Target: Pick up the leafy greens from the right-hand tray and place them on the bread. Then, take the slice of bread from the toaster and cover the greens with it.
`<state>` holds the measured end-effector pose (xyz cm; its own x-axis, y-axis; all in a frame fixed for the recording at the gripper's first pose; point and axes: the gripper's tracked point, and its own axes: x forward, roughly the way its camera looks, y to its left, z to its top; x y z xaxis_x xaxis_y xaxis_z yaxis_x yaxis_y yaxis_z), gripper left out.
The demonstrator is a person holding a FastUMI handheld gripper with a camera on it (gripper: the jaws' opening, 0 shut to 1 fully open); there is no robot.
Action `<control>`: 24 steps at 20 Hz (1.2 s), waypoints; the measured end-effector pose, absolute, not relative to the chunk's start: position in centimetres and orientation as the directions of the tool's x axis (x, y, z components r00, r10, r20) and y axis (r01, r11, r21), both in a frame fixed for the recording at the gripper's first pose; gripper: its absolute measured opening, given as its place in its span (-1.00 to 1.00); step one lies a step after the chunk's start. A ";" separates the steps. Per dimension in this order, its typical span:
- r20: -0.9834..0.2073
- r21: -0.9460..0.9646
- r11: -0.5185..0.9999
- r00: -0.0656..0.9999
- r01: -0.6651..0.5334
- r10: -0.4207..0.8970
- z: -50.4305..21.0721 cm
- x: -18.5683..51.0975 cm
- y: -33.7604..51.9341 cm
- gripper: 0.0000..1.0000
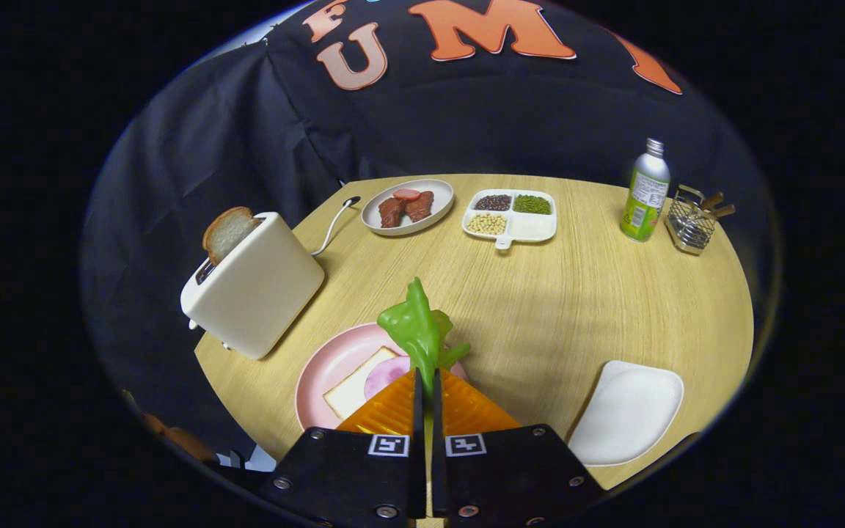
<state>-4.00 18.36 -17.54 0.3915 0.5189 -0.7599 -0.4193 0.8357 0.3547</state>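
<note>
Leafy greens (418, 331) stick up from between my gripper's (426, 381) two fingers, which are pressed together on the stem end, so I have them clamped. Starting at my left, I see the toaster (254, 286) near the table's (540, 293) edge with a slice of bread (228, 232) standing up out of its slot. Just ahead of the fingers and slightly left sits the pink plate (323, 367), carrying a bread slice (358, 390) with a round of ham (384, 375) on it; the greens hang above that plate's right side. Farther back I see a plate of meat (408, 207), then a divided dish of beans (510, 214). To the right of my fingers lies the white tray (628, 412). Beyond it, at the far right, stand a bottle (645, 192) and a wire caddy (692, 221).
</note>
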 end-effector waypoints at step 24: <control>-0.867 0.285 0.804 0.217 -0.521 0.448 -22.3 -8.2 24.2 -0.40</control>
